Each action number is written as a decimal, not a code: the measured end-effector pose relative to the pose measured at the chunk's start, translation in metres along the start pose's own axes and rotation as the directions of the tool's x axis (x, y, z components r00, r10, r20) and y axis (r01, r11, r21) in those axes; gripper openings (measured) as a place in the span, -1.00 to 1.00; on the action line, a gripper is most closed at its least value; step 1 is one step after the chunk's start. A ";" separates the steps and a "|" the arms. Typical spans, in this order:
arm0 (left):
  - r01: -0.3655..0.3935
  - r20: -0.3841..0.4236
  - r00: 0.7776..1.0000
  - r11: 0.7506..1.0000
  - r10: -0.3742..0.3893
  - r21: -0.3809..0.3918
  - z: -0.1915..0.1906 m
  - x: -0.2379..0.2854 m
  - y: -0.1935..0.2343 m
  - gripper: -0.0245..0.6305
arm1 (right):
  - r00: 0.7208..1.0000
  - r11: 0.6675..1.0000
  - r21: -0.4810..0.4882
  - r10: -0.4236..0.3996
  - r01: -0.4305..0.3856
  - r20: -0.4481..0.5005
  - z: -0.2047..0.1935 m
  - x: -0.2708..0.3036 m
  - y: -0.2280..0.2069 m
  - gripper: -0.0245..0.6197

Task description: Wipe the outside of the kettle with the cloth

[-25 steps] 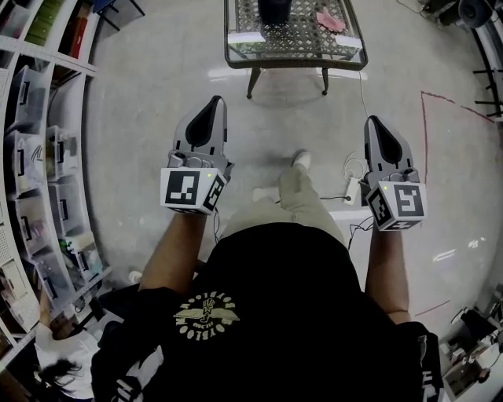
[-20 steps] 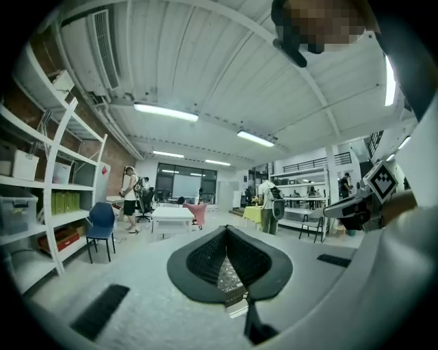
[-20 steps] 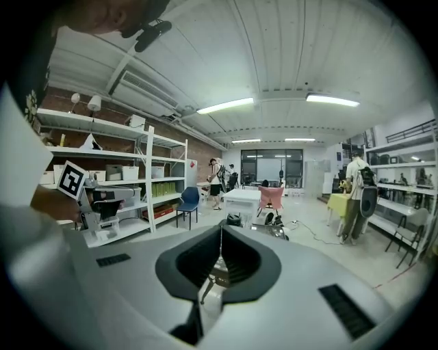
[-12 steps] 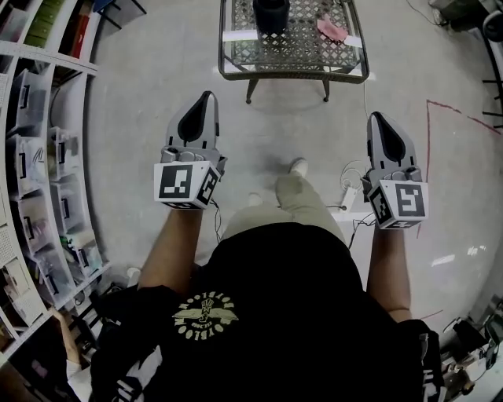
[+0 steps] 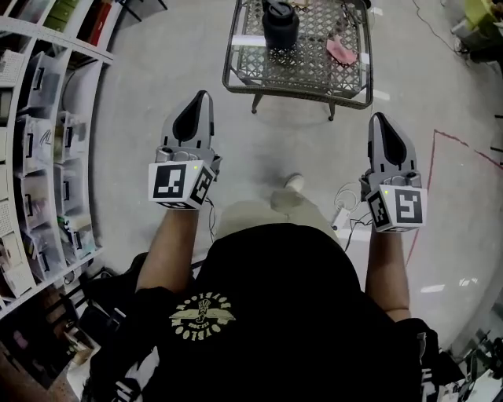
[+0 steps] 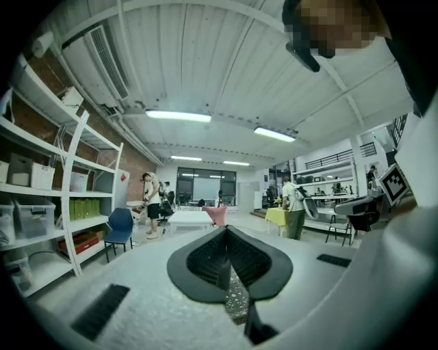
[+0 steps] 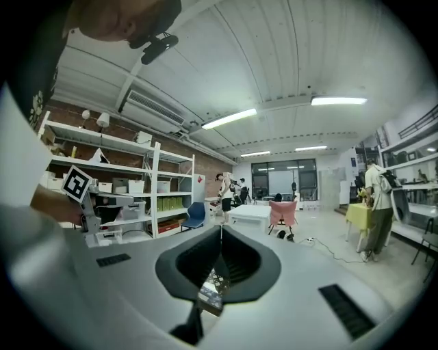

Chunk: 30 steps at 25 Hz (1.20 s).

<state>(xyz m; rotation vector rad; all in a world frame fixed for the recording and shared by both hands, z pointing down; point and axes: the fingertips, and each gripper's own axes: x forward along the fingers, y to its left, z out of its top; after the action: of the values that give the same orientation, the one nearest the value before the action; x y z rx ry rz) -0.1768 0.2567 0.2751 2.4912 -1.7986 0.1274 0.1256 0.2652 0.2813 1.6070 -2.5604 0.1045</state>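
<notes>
A black kettle (image 5: 280,23) stands on a small table with a metal lattice top (image 5: 300,74) at the top of the head view. A pink cloth (image 5: 343,51) lies on the same table, to the right of the kettle. My left gripper (image 5: 203,96) is held out over the floor, well short of the table, with its jaws together and nothing in them. My right gripper (image 5: 378,118) is level with it on the right, also shut and empty. In both gripper views the jaws meet at a point, left gripper (image 6: 226,230) and right gripper (image 7: 220,230), and neither view shows the kettle or the cloth.
White shelving with storage bins (image 5: 47,149) runs along the left. A white cable and power strip (image 5: 343,208) lie on the floor by my right side, and a red tape line (image 5: 436,149) marks the floor beyond. People (image 6: 152,203) stand far off in the room.
The table with kettle and cloth has come nearer and lower in the head view as the person walks toward it. Both grippers have moved forward, still shut.
</notes>
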 end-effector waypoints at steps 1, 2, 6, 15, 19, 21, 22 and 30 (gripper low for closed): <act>-0.018 0.002 1.000 1.000 0.018 0.000 0.000 0.002 0.002 -0.91 | 1.000 1.000 0.000 0.013 -0.013 -0.003 -0.002 0.004 -0.004 -0.89; -0.034 0.000 0.999 0.999 0.034 -0.002 0.000 0.004 0.003 -0.91 | 1.000 1.000 0.005 0.022 -0.022 -0.009 -0.005 0.008 -0.008 -0.89; -0.049 -0.010 0.999 0.999 0.049 0.005 -0.002 0.012 -0.003 -0.91 | 0.998 0.998 0.030 0.051 -0.050 -0.039 -0.016 0.015 -0.018 -0.89; -0.048 -0.027 0.998 0.999 0.049 0.013 -0.007 0.030 -0.010 -0.91 | 0.995 0.997 0.040 0.066 -0.063 -0.078 -0.025 0.028 -0.035 -0.89; -0.022 -0.019 1.000 0.999 0.022 0.024 -0.001 0.049 -0.015 -0.91 | 0.995 0.998 0.048 0.050 -0.046 -0.088 -0.025 0.033 -0.045 -0.89; -0.007 -0.014 1.000 0.999 0.007 0.036 0.002 0.060 -0.018 -0.91 | 0.995 0.998 0.046 0.040 -0.036 -0.089 -0.025 0.035 -0.051 -0.89; 0.000 -0.014 1.000 0.999 0.000 0.039 0.003 0.066 -0.019 -0.91 | 0.995 0.998 0.047 0.034 -0.030 -0.093 -0.026 0.036 -0.053 -0.89; 0.054 -0.031 0.998 0.997 -0.052 0.059 0.000 0.100 -0.021 -0.91 | 0.994 0.998 0.055 0.001 0.005 -0.113 -0.028 0.057 -0.070 -0.89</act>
<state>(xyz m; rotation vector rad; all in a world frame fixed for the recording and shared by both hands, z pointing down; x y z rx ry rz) -0.1258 0.1686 0.2851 2.5607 -1.7413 0.2162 0.1654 0.1875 0.3168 1.5743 -2.4915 0.2598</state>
